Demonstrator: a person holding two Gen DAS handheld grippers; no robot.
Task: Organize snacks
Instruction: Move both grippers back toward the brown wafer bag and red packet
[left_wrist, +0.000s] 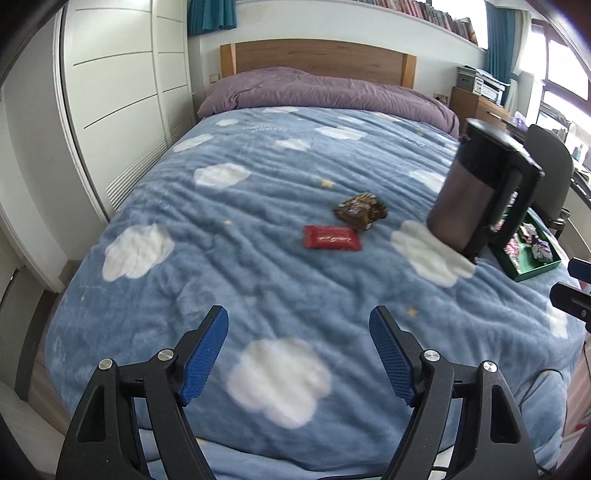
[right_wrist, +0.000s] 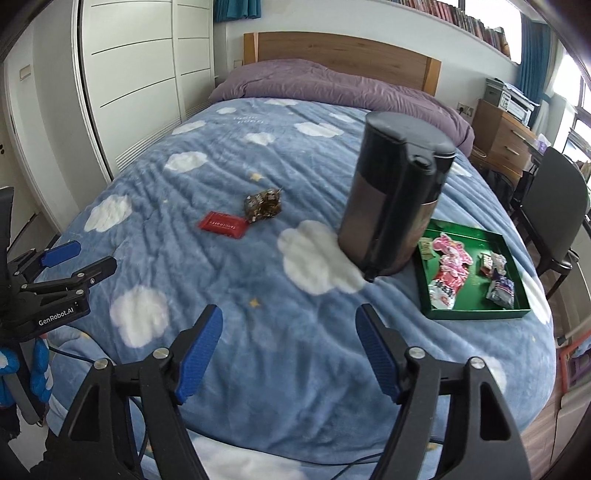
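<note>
Snacks: red packet (left_wrist: 331, 238) and brown wrapper (left_wrist: 361, 209) mid-bed, touching or nearly so, well ahead of both tools. Green tray (right_wrist: 476, 314) by right edge, behind kettle (right_wrist: 395, 195). Left tool (left_wrist: 298, 321) wide open, empty; right tool (right_wrist: 289, 319) same. Packet long axis crosswise; left tool probably nearer.

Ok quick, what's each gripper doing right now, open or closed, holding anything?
Left gripper: open, holding nothing, above the blanket.
Right gripper: open, holding nothing, also above the blanket.
</note>
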